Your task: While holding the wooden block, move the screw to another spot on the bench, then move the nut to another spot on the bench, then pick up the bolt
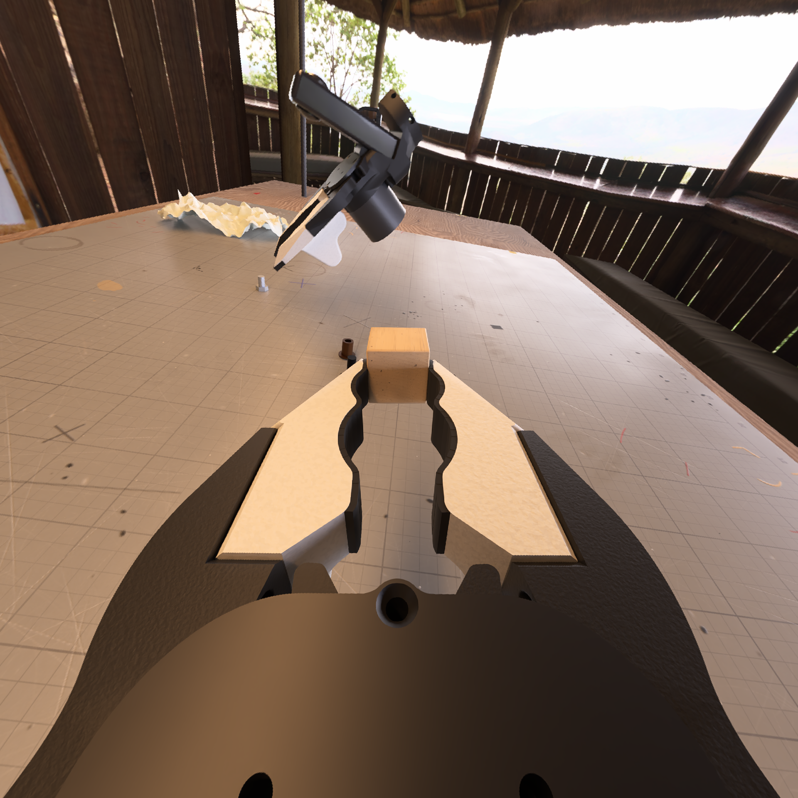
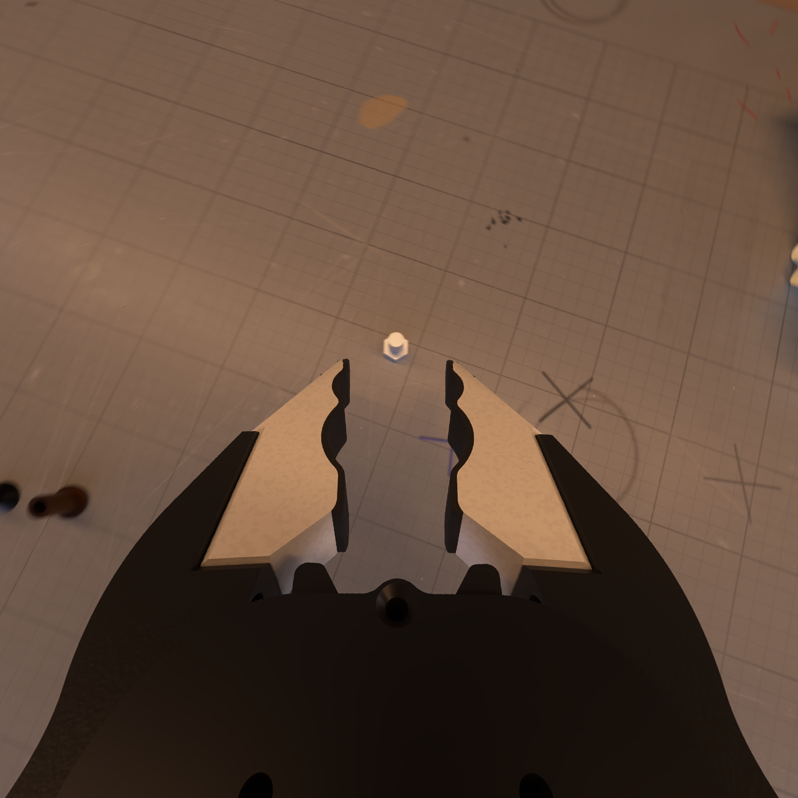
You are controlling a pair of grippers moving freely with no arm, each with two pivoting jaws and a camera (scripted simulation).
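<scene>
My left gripper (image 1: 397, 375) is shut on the wooden block (image 1: 397, 345), a pale cube held at the fingertips just above the bench mat. A small brown flanged screw (image 1: 346, 347) and a tiny black nut (image 1: 352, 359) lie just left of the block. In the right wrist view the screw (image 2: 58, 501) and the nut (image 2: 7, 494) are at the far left. A silver bolt (image 2: 395, 346) stands on its hex head just beyond my right gripper (image 2: 397, 362), which is open, empty and above the mat. The left wrist view shows this gripper (image 1: 280, 264) tilted down near the bolt (image 1: 261, 283).
The grey gridded cutting mat (image 1: 129, 367) covers the wooden bench. A crumpled cream sheet (image 1: 220, 216) lies at the far side. The bench's right edge (image 1: 647, 341) drops to a dark seat and a wooden railing. An orange stain (image 2: 382, 110) marks the mat beyond the bolt.
</scene>
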